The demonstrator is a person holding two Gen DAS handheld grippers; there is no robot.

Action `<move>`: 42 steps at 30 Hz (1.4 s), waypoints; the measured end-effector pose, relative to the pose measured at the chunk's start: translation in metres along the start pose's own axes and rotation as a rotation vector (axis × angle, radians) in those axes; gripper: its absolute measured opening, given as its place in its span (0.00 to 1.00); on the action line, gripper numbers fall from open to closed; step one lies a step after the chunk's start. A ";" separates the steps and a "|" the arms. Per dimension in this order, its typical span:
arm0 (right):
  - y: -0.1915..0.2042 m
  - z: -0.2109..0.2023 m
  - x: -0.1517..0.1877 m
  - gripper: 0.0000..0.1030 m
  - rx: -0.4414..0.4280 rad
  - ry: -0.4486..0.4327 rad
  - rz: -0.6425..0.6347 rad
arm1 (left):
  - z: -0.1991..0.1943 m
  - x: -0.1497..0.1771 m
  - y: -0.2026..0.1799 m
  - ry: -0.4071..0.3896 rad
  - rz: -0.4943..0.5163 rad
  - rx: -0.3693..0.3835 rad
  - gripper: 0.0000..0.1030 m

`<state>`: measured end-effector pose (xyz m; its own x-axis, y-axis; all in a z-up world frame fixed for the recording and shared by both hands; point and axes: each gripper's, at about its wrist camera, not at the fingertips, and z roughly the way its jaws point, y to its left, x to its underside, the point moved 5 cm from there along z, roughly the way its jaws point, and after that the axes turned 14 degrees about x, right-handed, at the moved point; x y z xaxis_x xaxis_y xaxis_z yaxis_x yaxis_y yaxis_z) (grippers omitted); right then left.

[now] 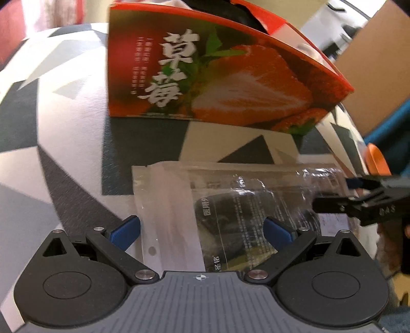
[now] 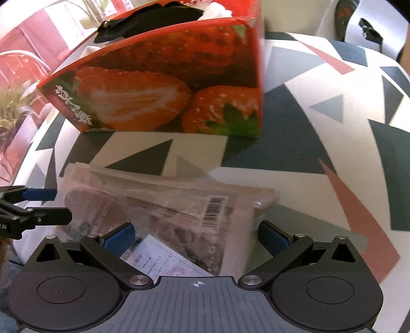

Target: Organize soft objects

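Both tools, left tool (image 1: pixel 202 231) and right tool (image 2: pixel 196 237), gape empty over the plastic packet (image 1: pixel 243 205), next needing a pinch toward the strawberry box (image 1: pixel 217 74)

I am seeing the plastic packet (image 1: pixel 230 205) lying flat on the table (image 1: pixel 64 128), in front of the strawberry box (image 1: pixel 217 76) and apart from it. The left gripper (image 1: pixel 202 230) is sitting at its near edge, the right gripper (image 2: pixel 197 235) alongside. Soft items (image 2: pixel 153 20) are sitting in the box.

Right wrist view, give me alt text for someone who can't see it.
A clear plastic packet lies flat on a geometric-patterned table between the open right gripper fingers. A strawberry-printed box stands behind; the left gripper enters from the left.
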<state>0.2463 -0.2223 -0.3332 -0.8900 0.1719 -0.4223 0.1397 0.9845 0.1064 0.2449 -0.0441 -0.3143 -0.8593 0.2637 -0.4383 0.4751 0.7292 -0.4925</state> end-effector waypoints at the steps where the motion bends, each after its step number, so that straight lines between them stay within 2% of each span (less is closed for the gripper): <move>1: 0.002 0.001 -0.002 0.99 0.000 0.008 -0.013 | 0.001 -0.002 0.000 0.016 0.005 0.013 0.99; 4: 0.007 -0.001 -0.006 0.89 -0.050 0.029 -0.031 | -0.001 -0.008 0.002 0.037 -0.012 0.047 0.91; 5: 0.008 -0.001 -0.008 0.85 -0.054 0.036 -0.030 | -0.002 -0.009 0.003 0.040 -0.016 0.053 0.81; 6: 0.009 -0.002 -0.010 0.73 -0.057 0.036 -0.033 | -0.003 -0.012 0.004 0.037 -0.024 0.070 0.69; 7: 0.009 -0.004 -0.011 0.62 -0.063 0.034 -0.036 | -0.005 -0.013 0.005 0.031 -0.046 0.086 0.68; 9: 0.009 -0.007 -0.012 0.56 -0.073 0.048 -0.038 | -0.009 -0.014 0.009 0.011 -0.066 0.082 0.61; 12: 0.008 -0.017 -0.013 0.43 -0.045 0.016 -0.089 | -0.022 -0.013 0.009 -0.024 -0.054 0.087 0.54; 16: 0.007 -0.039 -0.016 0.32 -0.036 -0.061 -0.146 | -0.050 -0.015 -0.001 -0.074 0.028 0.093 0.47; 20: 0.011 -0.071 -0.024 0.27 -0.006 -0.183 -0.242 | -0.081 -0.024 -0.016 -0.129 0.135 0.069 0.44; 24: 0.022 -0.114 -0.039 0.23 0.032 -0.362 -0.355 | -0.117 -0.036 -0.032 -0.225 0.203 0.043 0.44; 31: 0.028 -0.176 -0.089 0.22 0.062 -0.623 -0.398 | -0.178 -0.083 -0.062 -0.492 0.291 0.011 0.44; 34: 0.029 -0.190 -0.112 0.22 0.101 -0.736 -0.397 | -0.182 -0.114 -0.069 -0.579 0.303 -0.014 0.45; 38: 0.028 -0.181 -0.144 0.22 0.182 -0.821 -0.356 | -0.159 -0.156 -0.074 -0.608 0.329 -0.051 0.45; 40: 0.022 -0.168 -0.154 0.22 0.175 -0.815 -0.300 | -0.147 -0.164 -0.066 -0.595 0.311 -0.047 0.45; 42: 0.018 -0.150 -0.159 0.21 0.159 -0.769 -0.251 | -0.132 -0.168 -0.057 -0.554 0.289 -0.045 0.45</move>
<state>0.3252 -0.2373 -0.1288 -0.3654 -0.1339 -0.9212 0.0877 0.9802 -0.1773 0.3369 -0.0468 -0.1128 -0.4652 0.0968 -0.8799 0.6549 0.7064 -0.2685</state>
